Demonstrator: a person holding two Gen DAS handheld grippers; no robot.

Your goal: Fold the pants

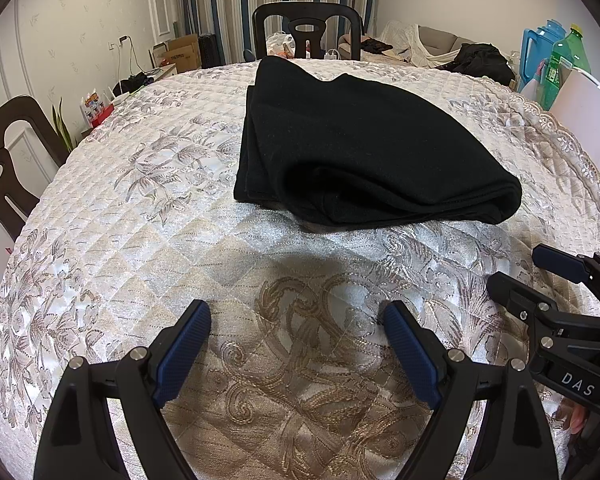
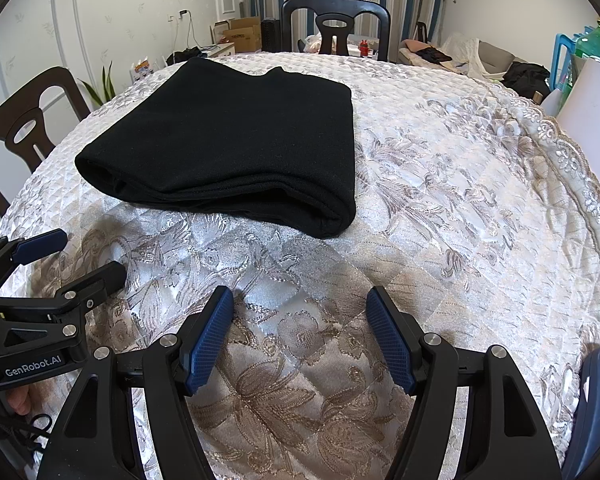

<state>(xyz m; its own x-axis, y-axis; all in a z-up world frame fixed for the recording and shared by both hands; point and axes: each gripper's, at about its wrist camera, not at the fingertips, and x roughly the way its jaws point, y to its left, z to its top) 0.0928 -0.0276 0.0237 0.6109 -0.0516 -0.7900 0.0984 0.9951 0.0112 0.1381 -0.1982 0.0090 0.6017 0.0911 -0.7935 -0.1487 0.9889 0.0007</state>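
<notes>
Black pants (image 1: 364,144) lie folded into a thick stack on the quilted floral tablecloth (image 1: 140,240), in the far middle of the table. In the right wrist view the pants (image 2: 236,140) sit ahead and to the left. My left gripper (image 1: 298,312) hovers open over bare cloth, short of the pants' near fold, with nothing between its blue pads. My right gripper (image 2: 300,300) is open too, also short of the pants and empty. Each gripper shows at the edge of the other's view: the right gripper (image 1: 540,272) and the left gripper (image 2: 68,256).
Dark wooden chairs stand at the far side (image 1: 306,32) and at the left (image 1: 8,168). Plastic bottles (image 1: 556,56) and a white board (image 1: 584,116) stand at the right edge. A sofa with clothes (image 1: 440,48) is behind. The lace table edge (image 2: 572,152) curves on the right.
</notes>
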